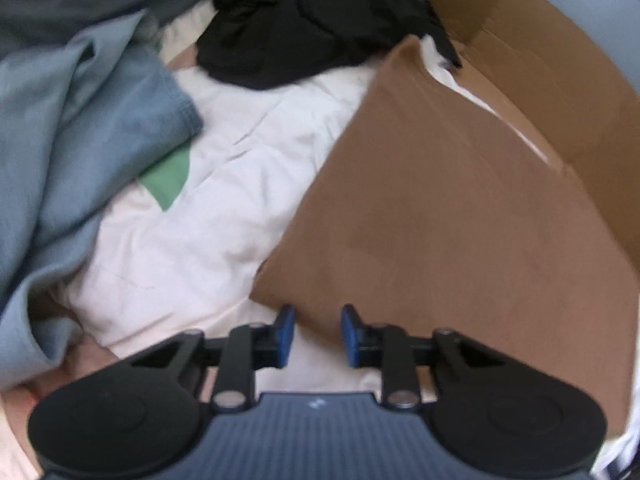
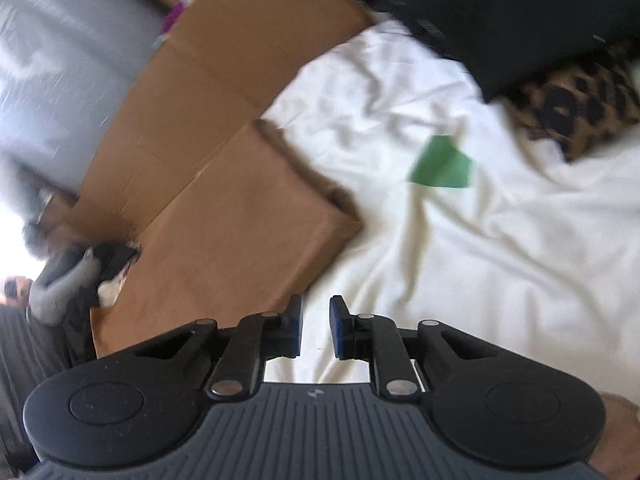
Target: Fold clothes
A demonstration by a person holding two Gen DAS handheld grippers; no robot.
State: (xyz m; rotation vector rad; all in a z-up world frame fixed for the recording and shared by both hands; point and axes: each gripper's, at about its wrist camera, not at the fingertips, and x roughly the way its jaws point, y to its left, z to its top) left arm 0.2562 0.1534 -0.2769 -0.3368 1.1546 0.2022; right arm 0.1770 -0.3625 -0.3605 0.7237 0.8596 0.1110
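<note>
2 tools, left tool and right tool, narrowly parted, empty, over white sheet; no readable writing.

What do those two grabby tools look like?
Both look alike. The left tool and right tool each have two blue pads on black hinged bars with silver pins, two round black discs, and a dark ribbed body with a tiny white mark.

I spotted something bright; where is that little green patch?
The green patch lies on the white sheet, tucked under the blue-grey garment's edge at left, left of the brown cardboard.
</note>
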